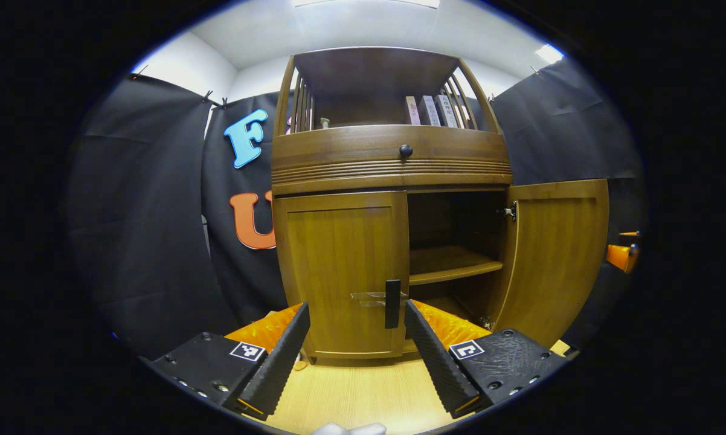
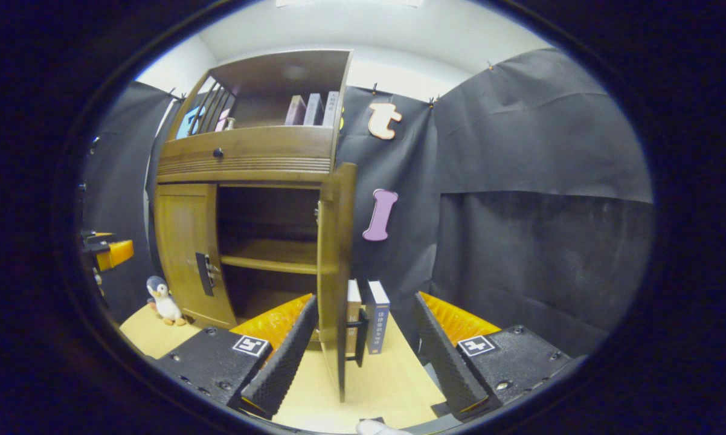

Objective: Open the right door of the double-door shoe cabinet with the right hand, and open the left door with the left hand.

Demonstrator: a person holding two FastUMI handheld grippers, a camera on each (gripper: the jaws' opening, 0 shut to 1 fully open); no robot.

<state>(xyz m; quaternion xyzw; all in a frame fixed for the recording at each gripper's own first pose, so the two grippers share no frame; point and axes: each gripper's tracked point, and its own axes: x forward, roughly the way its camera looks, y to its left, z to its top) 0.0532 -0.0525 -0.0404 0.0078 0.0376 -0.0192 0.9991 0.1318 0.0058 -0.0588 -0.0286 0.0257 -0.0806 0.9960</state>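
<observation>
- You are holding the left gripper [image 1: 357, 338] with jaws spread wide and gripping nothing, lined up on the left door's handle [image 1: 392, 303], ready to close on it.
- The right gripper [image 2: 363, 338] is hanging equally wide, apparently straddling the right door [image 2: 336, 266] edge without touching.
- Beyond, the left door [image 1: 342, 272] is sitting shut.

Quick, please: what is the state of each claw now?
Left claw: open, holding nothing, facing the left door's handle.
Right claw: open, holding nothing.
</observation>
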